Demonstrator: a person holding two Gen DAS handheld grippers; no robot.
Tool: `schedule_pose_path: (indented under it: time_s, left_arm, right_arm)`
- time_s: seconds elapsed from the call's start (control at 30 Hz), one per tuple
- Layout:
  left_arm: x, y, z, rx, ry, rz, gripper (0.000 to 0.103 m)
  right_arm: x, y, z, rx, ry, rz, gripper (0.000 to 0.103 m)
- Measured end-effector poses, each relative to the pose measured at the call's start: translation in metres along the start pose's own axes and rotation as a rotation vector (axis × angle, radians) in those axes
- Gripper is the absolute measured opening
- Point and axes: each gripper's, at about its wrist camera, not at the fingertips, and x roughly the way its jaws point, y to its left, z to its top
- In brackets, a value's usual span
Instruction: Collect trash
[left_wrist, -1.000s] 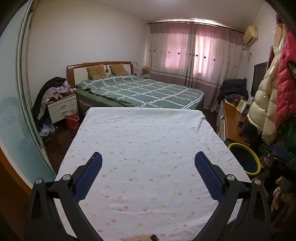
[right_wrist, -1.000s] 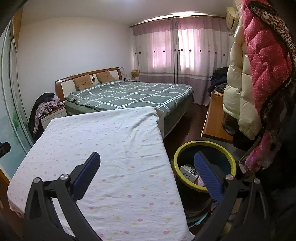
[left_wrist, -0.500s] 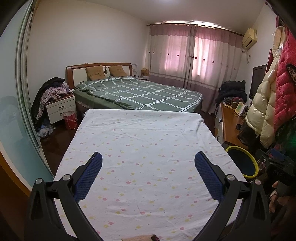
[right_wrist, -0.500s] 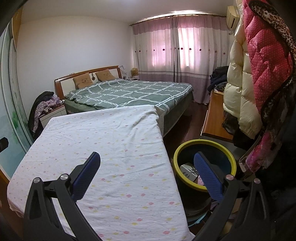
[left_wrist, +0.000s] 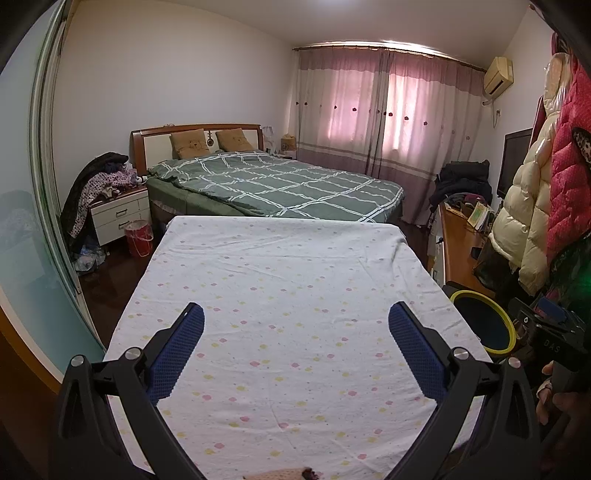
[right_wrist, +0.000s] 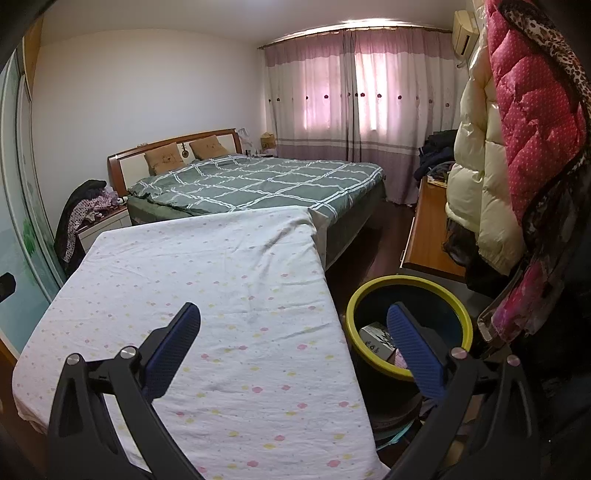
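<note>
Two spread claws' ribbed blue pads (left_wrist: 177, 350) over dotted sheet (left_wrist: 295, 288).

Both grippers are built alike: left gripper (left_wrist: 295, 328) and right gripper (right_wrist: 293, 326) each carry two matte black plastic arms splayed in a V. Each finger is faced with a long blue pad (left_wrist: 176, 354) with a fine dimpled grid texture. Two round silver screw heads (left_wrist: 132, 353) are seen on each arm near the pad base. Triangular cutouts are moulded into the black frames. White lettering is seen on a black housing at the left view's right edge.
</note>
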Motion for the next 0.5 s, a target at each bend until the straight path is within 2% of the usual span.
schedule_pose_path:
  time_s: [0.5]
  left_arm:
    - [-0.0004,-0.0029,0.0006,0.006,-0.004,-0.002,0.098]
  right_arm:
    - [0.0036,0.0,-0.0025,0.004,0.006,0.0,0.097]
